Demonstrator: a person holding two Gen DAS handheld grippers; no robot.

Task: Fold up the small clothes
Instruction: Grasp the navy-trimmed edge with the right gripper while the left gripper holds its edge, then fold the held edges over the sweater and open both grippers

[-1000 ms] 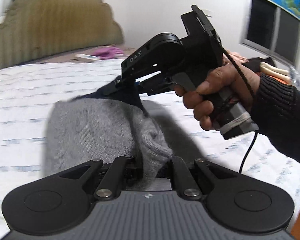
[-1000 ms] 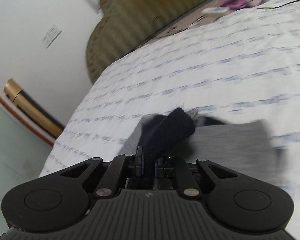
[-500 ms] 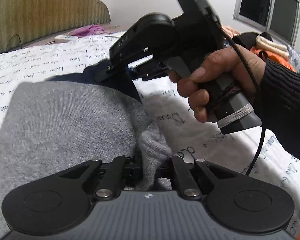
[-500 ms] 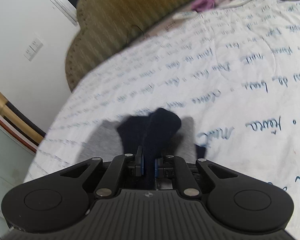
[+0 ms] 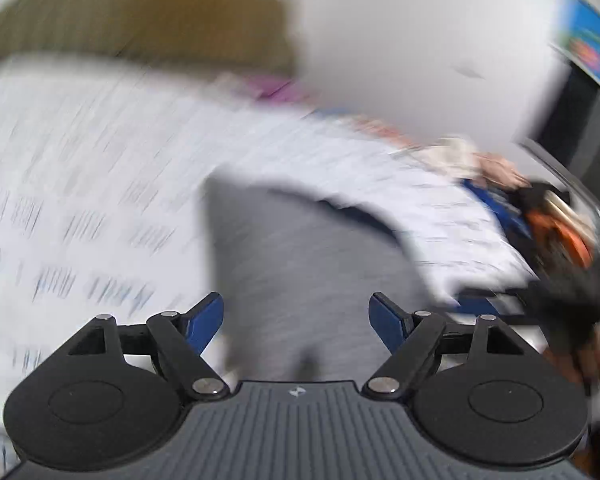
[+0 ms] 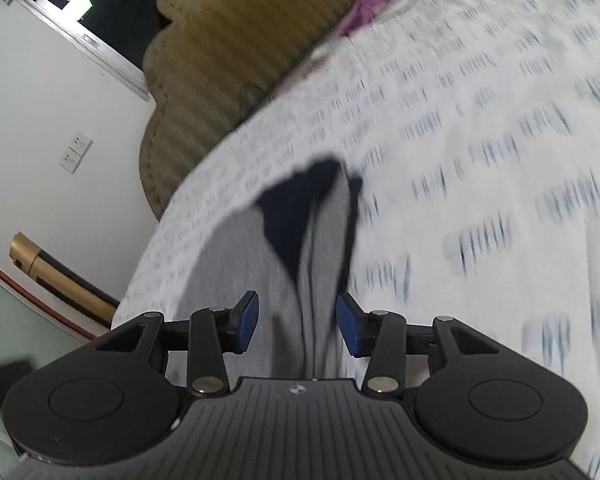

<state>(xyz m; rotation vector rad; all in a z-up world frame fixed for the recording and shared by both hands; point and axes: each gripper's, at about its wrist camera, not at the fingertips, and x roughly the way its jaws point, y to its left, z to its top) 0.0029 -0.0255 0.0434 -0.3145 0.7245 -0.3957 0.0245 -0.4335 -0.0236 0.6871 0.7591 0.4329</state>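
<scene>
Jaws just sprung apart on both my grippers, left gripper (image 5: 298, 320) and right gripper (image 6: 297, 322), gripping nothing.
Grey garment (image 5: 300, 256) lies between them on the bed (image 6: 480, 128); pulling away carelessly could snag and undo the fold.

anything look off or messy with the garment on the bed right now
Slightly. On the bed sheet, the grey garment lies uneven: its dark lining shows at the far end, and a ridge of cloth stands up along its middle.

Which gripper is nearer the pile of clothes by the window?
Left. The left gripper has the clothes pile just off to its right; the right gripper faces the grey garment, no pile in its view.
</scene>
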